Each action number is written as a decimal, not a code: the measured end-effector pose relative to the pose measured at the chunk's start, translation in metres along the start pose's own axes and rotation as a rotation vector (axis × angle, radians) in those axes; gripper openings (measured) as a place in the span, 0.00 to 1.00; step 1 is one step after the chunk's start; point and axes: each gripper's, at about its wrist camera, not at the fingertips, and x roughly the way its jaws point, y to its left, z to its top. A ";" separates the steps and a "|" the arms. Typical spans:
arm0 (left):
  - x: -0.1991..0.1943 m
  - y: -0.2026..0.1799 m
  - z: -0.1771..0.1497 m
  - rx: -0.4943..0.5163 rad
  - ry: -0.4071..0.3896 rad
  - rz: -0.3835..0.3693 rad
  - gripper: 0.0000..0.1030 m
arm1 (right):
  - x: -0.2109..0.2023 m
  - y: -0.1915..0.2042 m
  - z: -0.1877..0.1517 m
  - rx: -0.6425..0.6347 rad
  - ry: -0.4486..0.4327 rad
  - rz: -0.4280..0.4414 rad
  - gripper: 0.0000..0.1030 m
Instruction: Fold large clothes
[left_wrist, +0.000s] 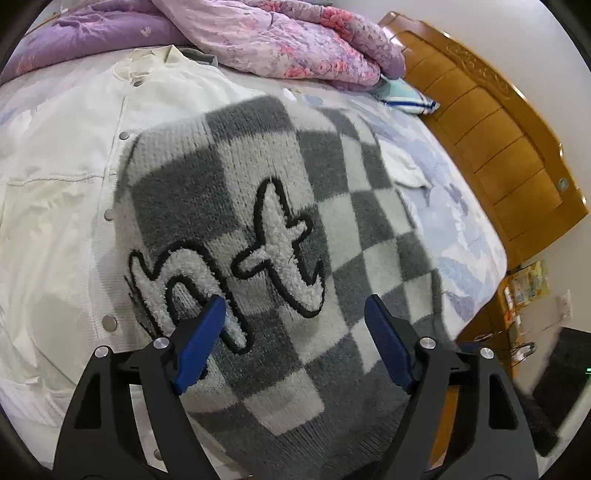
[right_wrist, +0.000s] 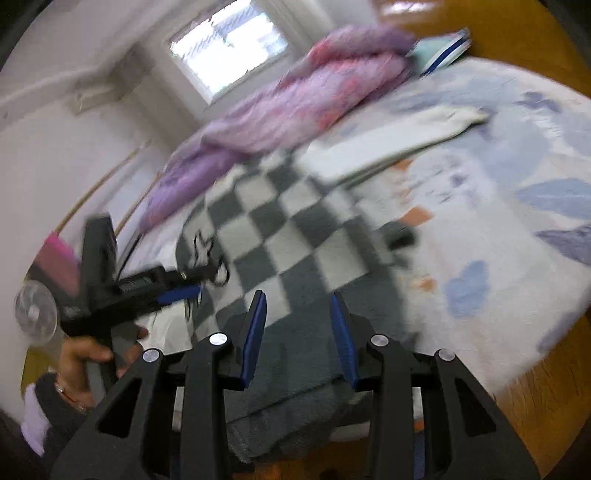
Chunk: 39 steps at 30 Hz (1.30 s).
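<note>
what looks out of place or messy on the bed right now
The checkered sweater lies partly on top of the white jacket, covering its right side instead of lying flat alone. Behind them the purple floral quilt is bunched in a heap. Nothing looks spilled or damaged.

The sweater (left_wrist: 258, 221) lies on the bed (left_wrist: 461, 229), overlapping the jacket (left_wrist: 55, 177) to its left; a quilt (left_wrist: 288, 40) is heaped behind them.

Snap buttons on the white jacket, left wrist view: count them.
5 along the white jacket's front edge: near collar, then, lowest beside gripper frame. The checkered sweater may hide more.
</note>
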 end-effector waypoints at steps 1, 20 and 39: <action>-0.006 0.000 0.002 -0.003 -0.013 -0.011 0.75 | 0.021 -0.005 -0.003 -0.008 0.067 -0.057 0.34; 0.079 -0.006 0.105 0.111 0.183 0.223 0.76 | 0.065 -0.042 -0.010 0.063 0.269 -0.035 0.21; 0.014 -0.009 0.069 0.152 -0.032 0.189 0.89 | 0.057 -0.062 -0.011 0.167 0.246 0.020 0.20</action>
